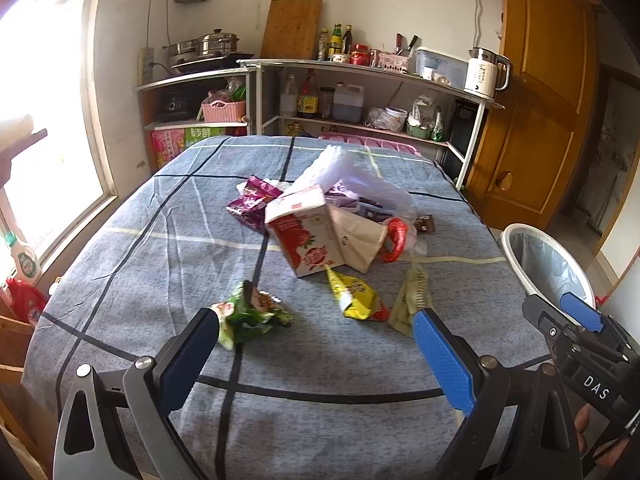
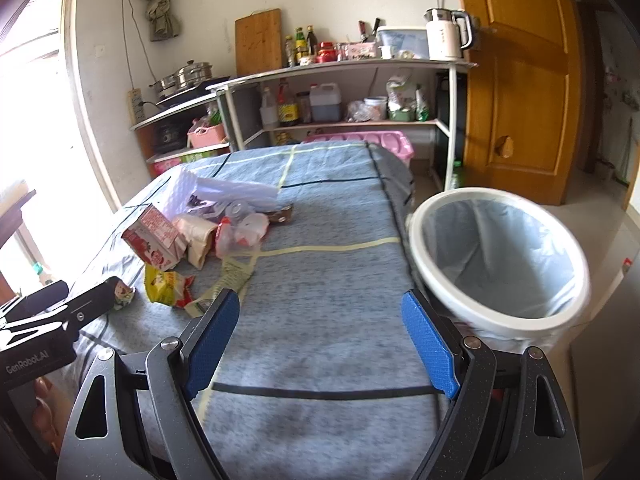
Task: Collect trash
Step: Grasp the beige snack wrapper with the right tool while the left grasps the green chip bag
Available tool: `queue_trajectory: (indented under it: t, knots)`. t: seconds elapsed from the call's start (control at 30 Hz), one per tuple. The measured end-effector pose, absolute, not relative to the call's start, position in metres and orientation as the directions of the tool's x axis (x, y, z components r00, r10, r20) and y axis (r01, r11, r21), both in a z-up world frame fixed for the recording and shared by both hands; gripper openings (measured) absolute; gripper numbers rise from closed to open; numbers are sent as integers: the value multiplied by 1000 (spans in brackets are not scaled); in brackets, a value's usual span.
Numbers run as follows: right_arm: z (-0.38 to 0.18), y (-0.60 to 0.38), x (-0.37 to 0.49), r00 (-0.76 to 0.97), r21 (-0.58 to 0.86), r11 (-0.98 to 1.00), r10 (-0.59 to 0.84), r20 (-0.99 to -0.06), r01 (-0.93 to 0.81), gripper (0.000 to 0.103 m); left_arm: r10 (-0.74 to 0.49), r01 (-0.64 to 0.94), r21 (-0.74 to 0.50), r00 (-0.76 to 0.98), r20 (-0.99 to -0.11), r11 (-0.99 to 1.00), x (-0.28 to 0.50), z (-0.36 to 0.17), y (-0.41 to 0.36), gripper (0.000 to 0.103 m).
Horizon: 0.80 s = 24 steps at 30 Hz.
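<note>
Lying near carton (image 1: pixel 306 236): wrappers, clear bag (image 1: pixel 352 176).

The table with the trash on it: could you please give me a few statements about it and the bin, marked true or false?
1. The white bin stands beside the table, off its right edge. True.
2. The bin is full of wrappers. False: only its plastic liner shows inside.
3. The left gripper has its jaws clamped on the red carton. False: they are open and hold nothing; the carton lies farther off in the pile.
4. A green wrapper lies just by the left gripper's left finger. True.
5. The right gripper is open and holds nothing. True.
</note>
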State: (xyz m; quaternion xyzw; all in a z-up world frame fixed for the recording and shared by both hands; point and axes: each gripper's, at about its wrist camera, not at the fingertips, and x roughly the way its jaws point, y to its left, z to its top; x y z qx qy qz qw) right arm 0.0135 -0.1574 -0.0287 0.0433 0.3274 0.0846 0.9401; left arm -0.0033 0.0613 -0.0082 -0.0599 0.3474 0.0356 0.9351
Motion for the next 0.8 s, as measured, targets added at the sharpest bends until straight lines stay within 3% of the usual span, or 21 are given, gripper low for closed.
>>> queue_trajectory:
  t: [0.37, 0.57, 0.73, 0.8]
  knots:
    - [-58, -93, 58, 677, 147, 955, 286, -678, -256, 83, 53, -183, -111, 709, -703, 977, 18, -36, 120, 99]
    - [-70, -80, 80, 627, 187, 947, 313, -714, -260, 83, 28, -188, -138, 679, -734, 972, 34, -52, 127, 89]
    - [-81, -71, 87, 597, 172, 948, 303, -743, -267, 70, -10, -183, -176, 665, -746, 967, 42, -61, 130, 76]
    - [-81, -71, 88, 598, 172, 948, 304, -742, -268, 58, -19, -178, -181, 660, -751, 967, 44, -63, 130, 69]
